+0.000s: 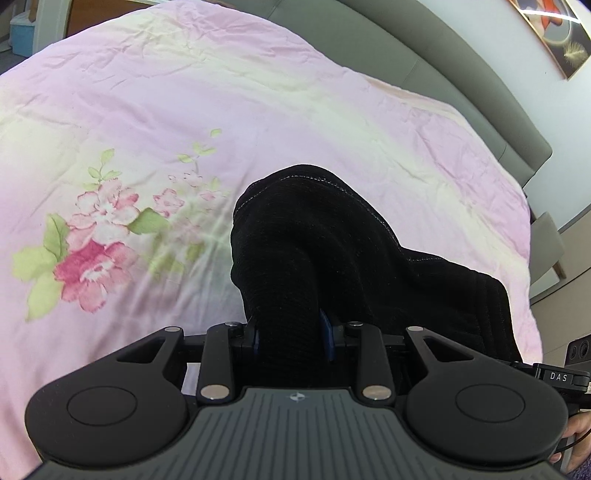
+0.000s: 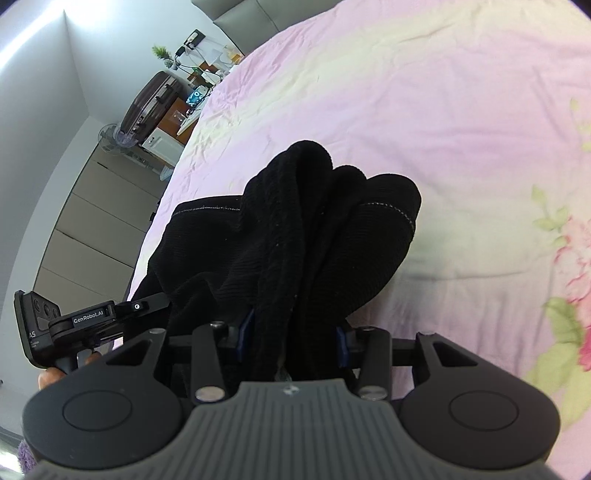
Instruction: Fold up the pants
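A: Nearest the left camera, what's in the left claw (image 1: pixel 293 334)?

B: A thick bunch of the black ribbed corduroy pants (image 1: pixel 314 251), pinched between its blue pads (image 1: pixel 327 332). The cloth fills the gap and rises in front of the lens, hiding the bed just beyond.

A: And the right claw (image 2: pixel 291 341)?

B: Same story: its blue pads (image 2: pixel 341 345) are clamped on gathered folds of those pants (image 2: pixel 295 229), which drape forward in two humps with pale stitching along a seam. The other handheld unit shows at the left edge of that view, close by.

A: Where do the pants sit?

B: Lifted at both claws, with the far ends sagging towards the pink floral bedsheet (image 1: pixel 166 110), rumpled and printed with pink flowers and green leaves.

A: Further out?

B: In the left view, a grey padded headboard (image 1: pixel 424 66) and a framed picture (image 1: pixel 554 33) on the wall. In the right view, beyond the bed's edge, a dark brown suitcase (image 2: pixel 151 99), a small green plant (image 2: pixel 162 53) and a cluttered desk (image 2: pixel 195 83) against the wall.
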